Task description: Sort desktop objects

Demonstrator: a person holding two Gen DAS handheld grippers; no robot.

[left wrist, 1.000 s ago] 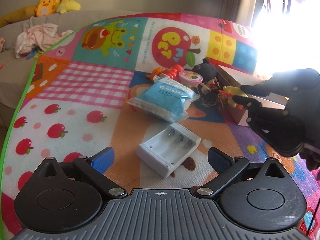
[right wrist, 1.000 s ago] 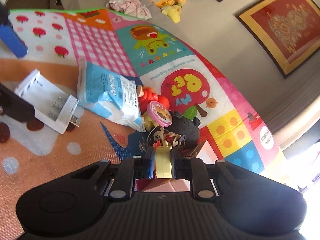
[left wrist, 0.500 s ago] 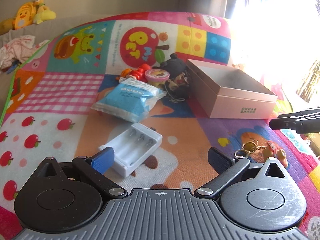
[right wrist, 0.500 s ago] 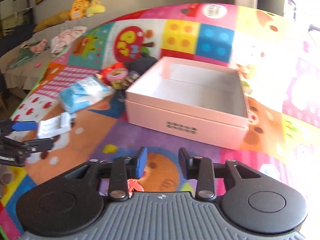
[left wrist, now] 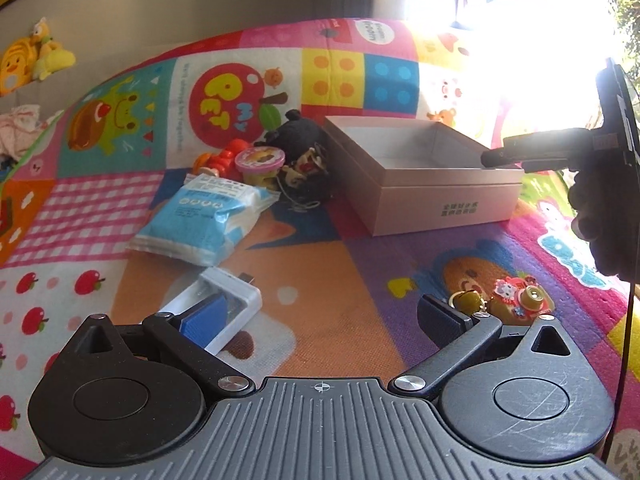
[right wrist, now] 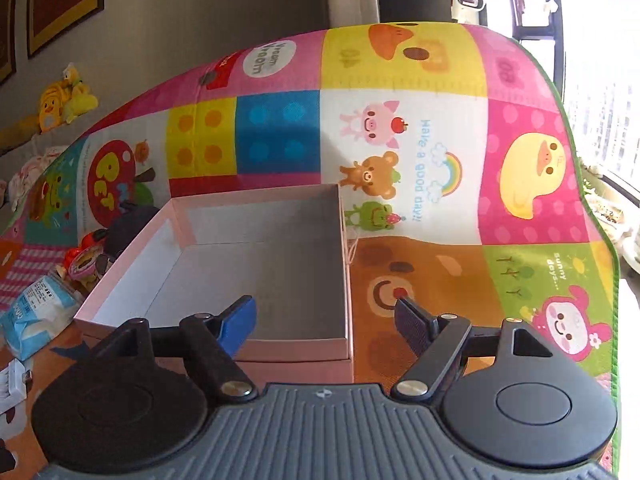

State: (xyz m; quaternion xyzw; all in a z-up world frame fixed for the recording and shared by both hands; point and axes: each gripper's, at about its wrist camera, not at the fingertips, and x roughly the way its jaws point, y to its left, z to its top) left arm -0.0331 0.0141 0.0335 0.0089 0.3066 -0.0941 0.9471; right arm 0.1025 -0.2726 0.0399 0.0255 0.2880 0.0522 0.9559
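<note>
An open pink box (left wrist: 432, 196) stands on the colourful play mat; its inside (right wrist: 260, 276) holds nothing. My right gripper (right wrist: 324, 320) is open and empty, hovering over the box's near right corner; it shows at the right of the left wrist view (left wrist: 520, 152). My left gripper (left wrist: 320, 312) is open and empty, low over the mat. A white battery charger (left wrist: 224, 308) lies by its left finger. A keychain with a bell and a pink toy camera (left wrist: 516, 300) lies by its right finger. A blue-and-white packet (left wrist: 204, 216), a small pink-lidded tub (left wrist: 260, 160), an orange-red toy (left wrist: 216, 156) and a black plush (left wrist: 300, 136) lie left of the box.
The mat's green edge (right wrist: 576, 184) runs along the right by a bright window. Yellow plush toys (left wrist: 28, 60) and pink cloth (left wrist: 16, 128) lie on a grey sofa at the far left. Bare mat (left wrist: 340, 264) lies between the charger and the keychain.
A second ago my right gripper was shut on the keychain near the toy pile. It has let the keychain go onto the mat before the box, opened, and moved right over the box. My left gripper swung right.
</note>
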